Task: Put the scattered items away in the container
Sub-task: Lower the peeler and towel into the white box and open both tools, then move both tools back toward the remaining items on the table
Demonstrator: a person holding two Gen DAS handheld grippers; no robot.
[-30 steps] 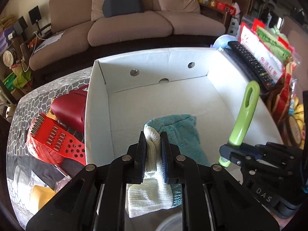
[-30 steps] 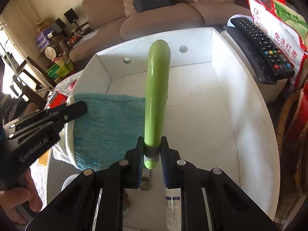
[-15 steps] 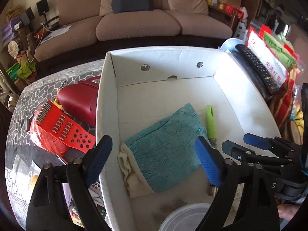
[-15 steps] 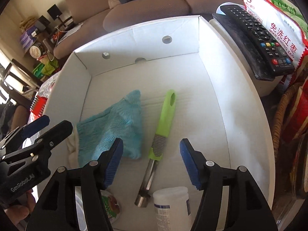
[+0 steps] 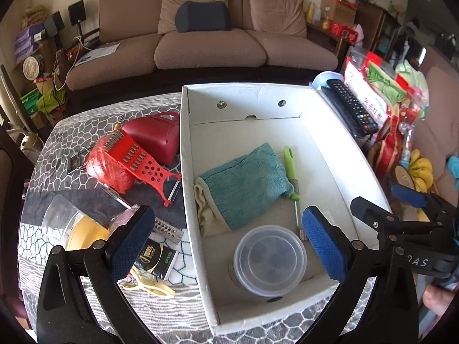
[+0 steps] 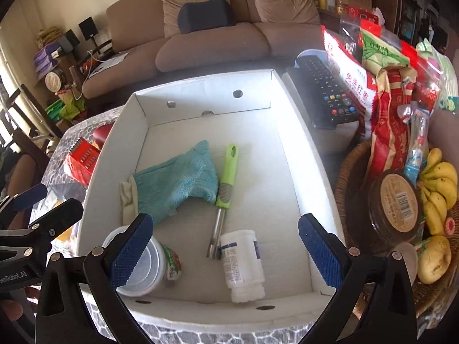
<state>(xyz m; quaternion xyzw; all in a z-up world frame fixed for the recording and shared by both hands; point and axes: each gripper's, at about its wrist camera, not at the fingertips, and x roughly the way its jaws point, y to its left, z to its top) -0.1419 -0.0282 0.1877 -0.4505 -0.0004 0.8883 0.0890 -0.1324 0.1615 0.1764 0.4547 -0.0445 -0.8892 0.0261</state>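
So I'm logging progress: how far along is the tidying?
Partly done. The white cardboard box holds the teal cloth, green-handled corer, clear tub and white bottle. Both claws, left and right, are open and empty. The red grater remains outside.

Left wrist view: white bottle not visible, hidden behind the left gripper's (image 5: 226, 243) right pad. Corer's (image 5: 292, 177) metal tip partly covered by that pad; its handle partly under the teal cloth (image 5: 246, 183). Black packet (image 5: 156, 259) print too small to read.

Right wrist view: white bottle (image 6: 243, 261) label text illegible. Lidded tub (image 6: 143, 263) partly behind the right gripper's (image 6: 223, 252) left pad. Red grater (image 6: 83, 157) cut by the cardboard box (image 6: 97, 189) wall.
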